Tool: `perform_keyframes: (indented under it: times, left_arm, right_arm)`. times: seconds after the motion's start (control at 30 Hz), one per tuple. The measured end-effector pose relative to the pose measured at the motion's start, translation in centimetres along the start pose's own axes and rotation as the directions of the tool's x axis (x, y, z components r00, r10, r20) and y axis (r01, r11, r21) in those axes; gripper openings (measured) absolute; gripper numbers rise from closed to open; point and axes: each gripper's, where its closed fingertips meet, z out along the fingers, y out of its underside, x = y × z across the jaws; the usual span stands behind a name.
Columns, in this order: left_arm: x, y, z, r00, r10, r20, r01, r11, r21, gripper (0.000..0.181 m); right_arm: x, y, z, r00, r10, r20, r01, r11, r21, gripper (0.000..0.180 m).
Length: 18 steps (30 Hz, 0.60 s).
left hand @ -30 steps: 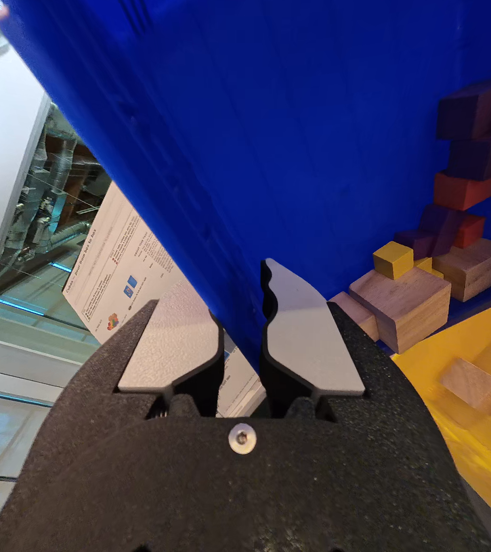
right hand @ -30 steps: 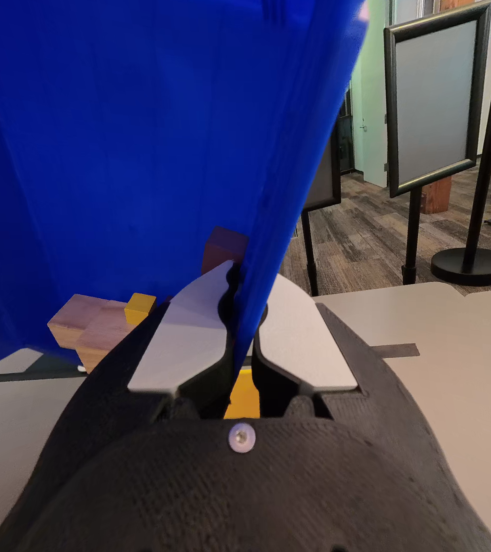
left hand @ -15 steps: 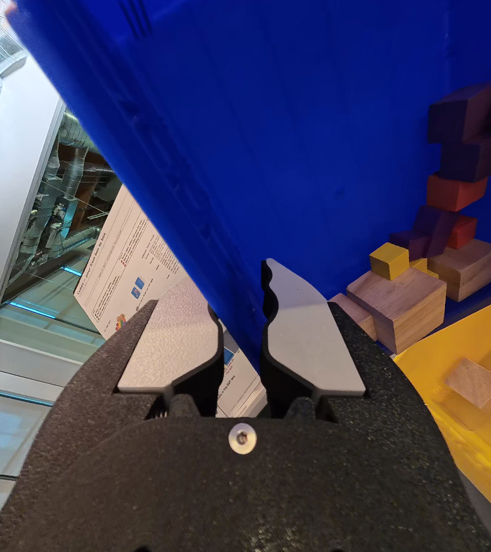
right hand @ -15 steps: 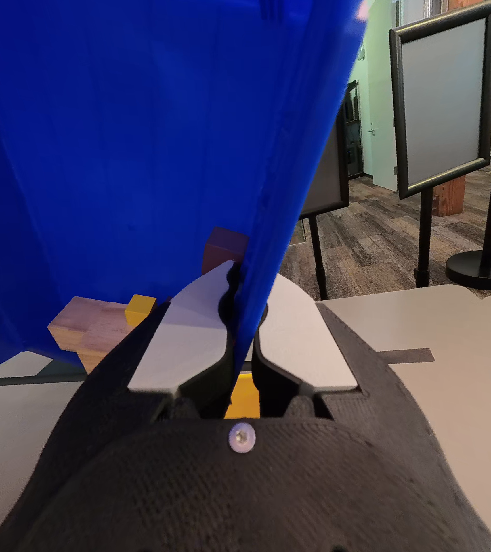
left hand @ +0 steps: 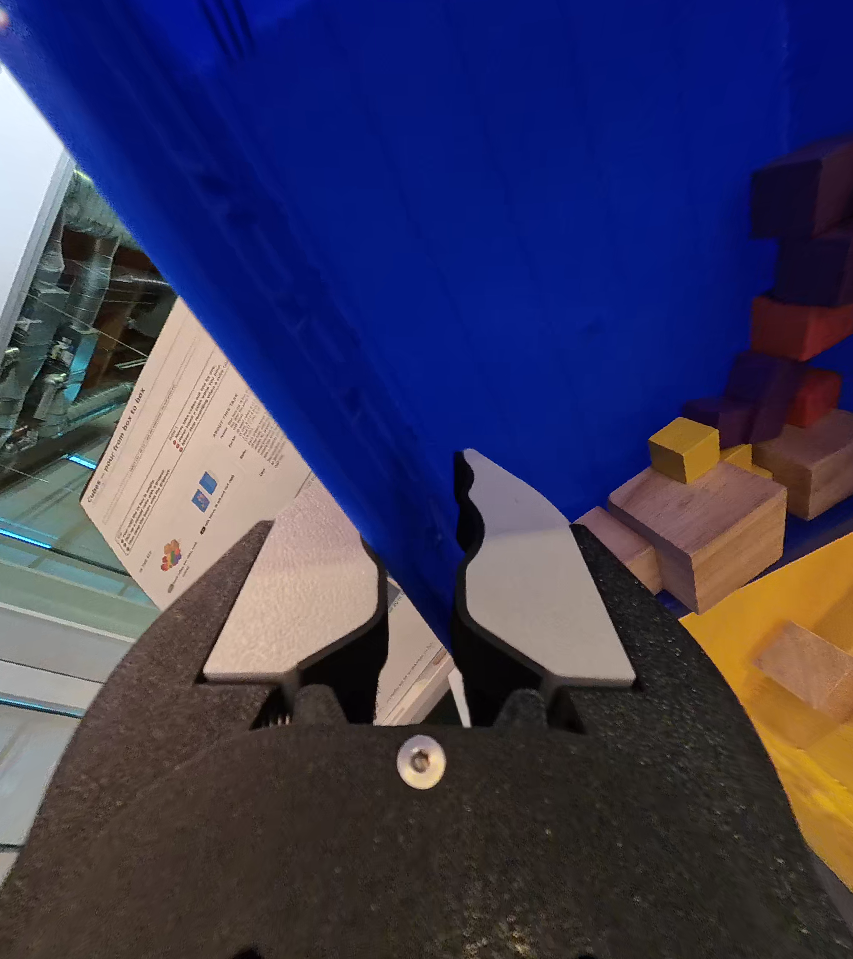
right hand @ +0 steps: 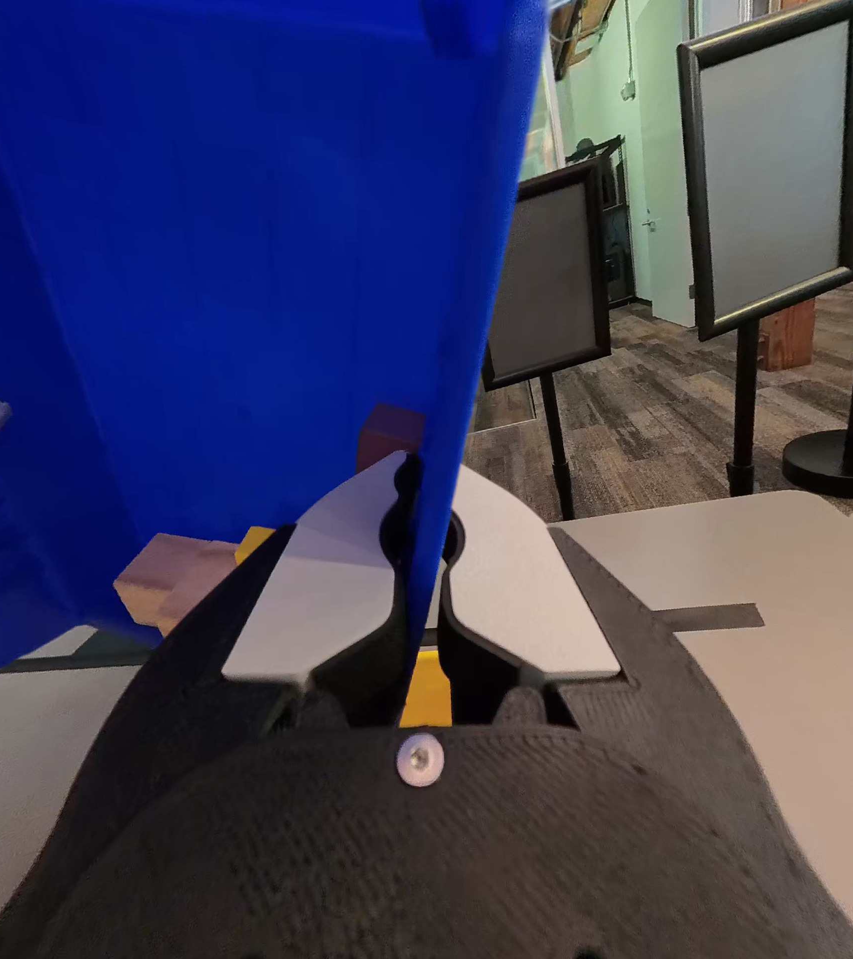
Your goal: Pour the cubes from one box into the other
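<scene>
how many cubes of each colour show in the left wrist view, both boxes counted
plain wood cubes: 4
purple cubes: 4
red cubes: 2
yellow cubes: 2
Total: 12 visible, 11 in the blue box and 1 wood cube in the yellow box

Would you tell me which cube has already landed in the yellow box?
The lone plain wooden cube lying in the yellow box; the other cubes, wooden and painted, are still piled inside the tilted blue box.
</scene>
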Motion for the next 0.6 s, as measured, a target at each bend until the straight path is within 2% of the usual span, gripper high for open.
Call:
perform_keyframes:
  times: [0.23,0.47,0.6]
  left_arm:
    - [0.4,-0.7,-0.5,1.0,0.006,0.004,-0.007,1.0,0.027,0.025]
    - [-0.7,-2.5,-2.2,0.998,0.009,0.059,-0.018,0.989,0.144,0.026]
    - [-0.9,-2.5,-2.1,0.998,0.013,0.06,-0.02,0.992,0.125,0.025]
  right_arm:
    - [0.4,-0.6,-0.4,0.999,0.049,0.006,-0.049,0.999,0.02,0.005]
    - [-0.1,-3.1,-2.1,0.999,-0.041,-0.021,0.043,0.99,0.135,0.005]
    - [-0.2,-3.1,-2.0,0.999,-0.044,-0.029,0.047,0.991,0.123,0.005]
